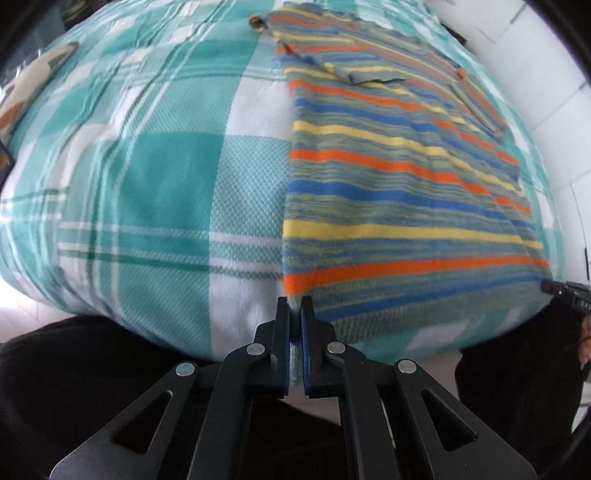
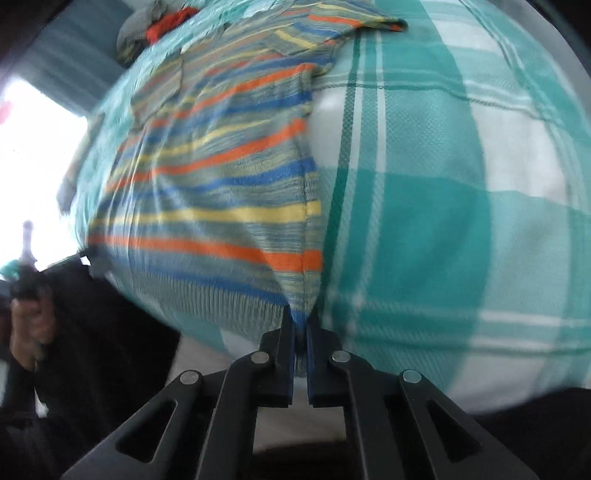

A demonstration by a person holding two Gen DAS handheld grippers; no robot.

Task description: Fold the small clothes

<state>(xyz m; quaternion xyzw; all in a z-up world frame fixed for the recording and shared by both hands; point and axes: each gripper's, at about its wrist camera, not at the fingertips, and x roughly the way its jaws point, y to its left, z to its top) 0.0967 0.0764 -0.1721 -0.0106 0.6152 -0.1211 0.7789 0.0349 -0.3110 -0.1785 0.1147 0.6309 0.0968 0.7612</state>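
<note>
A small knitted sweater with orange, yellow and blue stripes lies flat on a teal and white checked cloth, its sleeves folded in over the body. My left gripper is shut on the hem's near left corner, and a strip of knit shows between its pads. In the right wrist view the same sweater stretches away to the upper left. My right gripper is shut on the near right corner of the hem, and the fabric puckers up into its fingers. Both grippers point steeply down.
The checked cloth covers the whole surface, with open cloth beside the sweater. A heap of grey and red clothes lies at the far end. The person's dark clothing sits at the near edge. Their hand shows at left.
</note>
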